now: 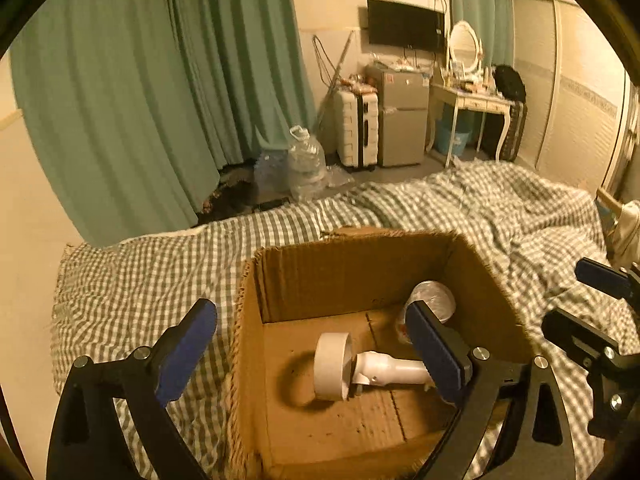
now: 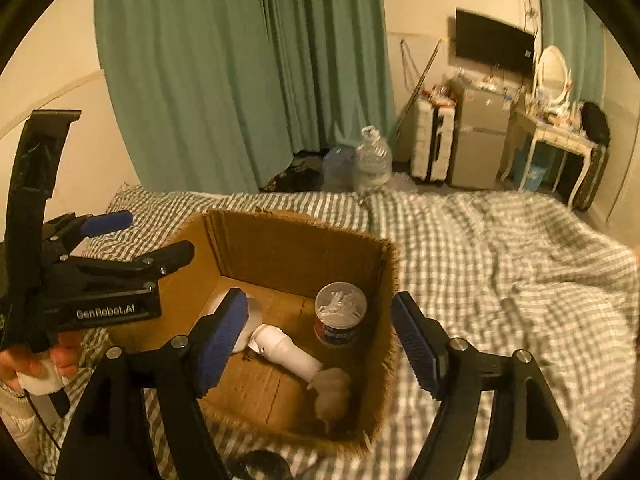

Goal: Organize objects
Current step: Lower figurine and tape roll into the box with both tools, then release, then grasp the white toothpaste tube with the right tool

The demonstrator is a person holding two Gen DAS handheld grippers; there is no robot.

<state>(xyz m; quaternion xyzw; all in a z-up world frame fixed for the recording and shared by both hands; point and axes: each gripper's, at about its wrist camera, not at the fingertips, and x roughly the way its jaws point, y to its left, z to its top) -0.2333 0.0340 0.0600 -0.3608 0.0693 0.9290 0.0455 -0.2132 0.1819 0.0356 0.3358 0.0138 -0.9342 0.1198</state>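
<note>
An open cardboard box [image 1: 352, 276] [image 2: 296, 248] sits on the checked bed. Inside lie a white handheld fan [image 1: 352, 368] [image 2: 280, 346], a can with a clear lid [image 1: 434, 298] [image 2: 340, 314] and a pale fluffy item [image 2: 332, 392]. My left gripper [image 1: 312, 356] is open and empty, its fingers straddling the box's left wall; it also shows in the right wrist view [image 2: 132, 240]. My right gripper [image 2: 320, 340] is open and empty above the box's near right side; it shows at the right edge of the left wrist view [image 1: 588, 296].
The green-and-white checked blanket [image 1: 500, 208] [image 2: 500, 248] covers the bed. Beyond it are green curtains [image 1: 160, 80], water jugs [image 1: 306, 160], a white suitcase [image 1: 358, 128], a small fridge [image 1: 402, 116], a dressing table [image 1: 472, 100] and a wall TV [image 1: 406, 24].
</note>
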